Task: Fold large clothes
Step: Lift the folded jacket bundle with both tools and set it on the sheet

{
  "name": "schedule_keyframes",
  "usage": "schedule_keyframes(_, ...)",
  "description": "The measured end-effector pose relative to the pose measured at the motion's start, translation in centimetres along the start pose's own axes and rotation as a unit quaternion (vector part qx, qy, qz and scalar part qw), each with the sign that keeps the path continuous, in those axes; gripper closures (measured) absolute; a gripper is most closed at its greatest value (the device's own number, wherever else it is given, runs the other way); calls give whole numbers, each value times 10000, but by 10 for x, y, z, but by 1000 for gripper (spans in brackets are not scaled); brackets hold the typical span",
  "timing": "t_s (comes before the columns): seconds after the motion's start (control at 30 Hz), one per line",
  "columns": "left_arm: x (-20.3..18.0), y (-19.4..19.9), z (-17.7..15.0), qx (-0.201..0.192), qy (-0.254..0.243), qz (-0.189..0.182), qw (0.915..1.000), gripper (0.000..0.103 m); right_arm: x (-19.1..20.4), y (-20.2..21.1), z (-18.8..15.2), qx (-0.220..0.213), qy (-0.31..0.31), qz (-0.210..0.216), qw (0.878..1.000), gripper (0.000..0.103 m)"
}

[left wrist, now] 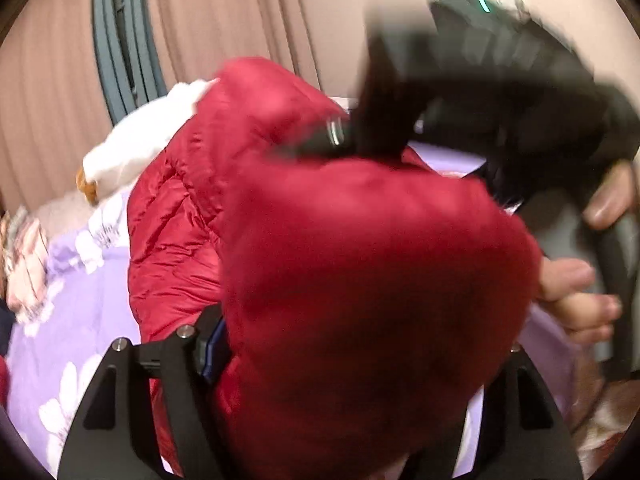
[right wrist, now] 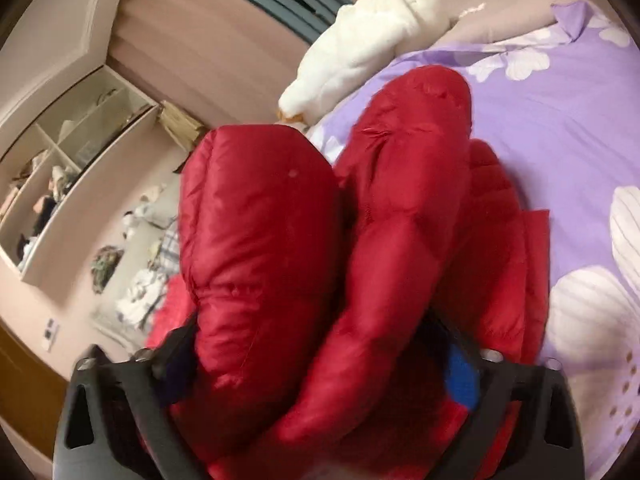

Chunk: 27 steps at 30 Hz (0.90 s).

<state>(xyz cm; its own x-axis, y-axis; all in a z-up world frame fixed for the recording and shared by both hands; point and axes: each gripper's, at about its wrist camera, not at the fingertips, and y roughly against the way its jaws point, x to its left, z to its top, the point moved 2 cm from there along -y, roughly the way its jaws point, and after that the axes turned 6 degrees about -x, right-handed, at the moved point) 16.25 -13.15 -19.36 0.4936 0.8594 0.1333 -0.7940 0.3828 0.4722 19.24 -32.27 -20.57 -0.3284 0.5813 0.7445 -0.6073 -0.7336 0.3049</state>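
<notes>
On a bed covered by a purple flowered sheet (left wrist: 76,280), as seen from the left wrist, a red padded jacket (left wrist: 360,280) is spread from 10 o'clock to 6 o'clock and fills the middle of the view. A thick fold of it bulges between the two black fingers of the left gripper (left wrist: 352,380), which are set apart at 7 and 5 o'clock; whether their pads press on the fabric cannot be told, since the cloth hides them. At 2 o'clock the right gripper (left wrist: 500,92) is seen blurred, with a hand (left wrist: 592,264) around its handle at 3 o'clock. A white plush toy (left wrist: 140,140) lies at 10 o'clock, just beside the jacket, in front of a beige curtain (left wrist: 224,20).

From the right wrist, the jacket (right wrist: 260,260) is shown as two puffy lobes rising from 6 o'clock toward 12. Both lobes are packed between the fingers of the right gripper (right wrist: 320,380), which stand apart at 7 and 5 o'clock with a blue pad (right wrist: 462,376) visible on the right one; the fabric lies against the fingers, but a firm pinch cannot be confirmed. The sheet (right wrist: 560,120) occupies 1 to 4 o'clock, the plush toy (right wrist: 368,44) lies at 12 o'clock, and open shelves (right wrist: 68,168) with a pile of clothes (right wrist: 144,280) are seen at 9 o'clock.
</notes>
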Motion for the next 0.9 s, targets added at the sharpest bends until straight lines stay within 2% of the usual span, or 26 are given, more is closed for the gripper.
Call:
schedule_keyframes(0.03,4,2,0,-4,97,-52,9999,34,-2,1,1,-28,-86,-52,9999,56)
schedule_keyframes(0.1,11,10,-1,-10,266,-253,9993,33,3,1,1,-31,0,-150,9999,60)
schedule_keyframes(0.17,-3,17,1,-19,307,-298,9991,32,7,1,0,-92,155,-264,9995,61)
schedule_keyframes(0.27,-12,29,1,-26,279,-248,9993,32,3,-10,4,-139,-55,-287,9995,61)
schedule_keyframes(0.4,-27,51,7,-86,844,-353,9958,33,-10,-7,4,-231,-258,-448,9984,60)
schedule_keyframes(0.5,-6,70,18,-191,1732,-783,9816,34,-15,-3,1,-291,-297,-589,9974,60)
schedule_keyframes(0.57,12,82,23,-342,2258,-888,9695,36,-19,-1,-1,-313,-383,-609,9969,60)
schedule_keyframes(0.6,20,83,27,-368,2359,-832,9675,36,-20,-1,-2,-329,-391,-609,9968,60)
schedule_keyframes(0.73,34,77,32,-381,2517,-141,9670,38,-15,-1,-5,-313,-154,-780,9963,60)
schedule_keyframes(0.8,44,63,31,-286,2682,41,9629,39,-15,-2,-6,-297,-145,-807,9962,60)
schedule_keyframes(0.9,53,47,36,-231,2609,228,9648,42,-19,-2,-7,-299,-204,-774,9963,60)
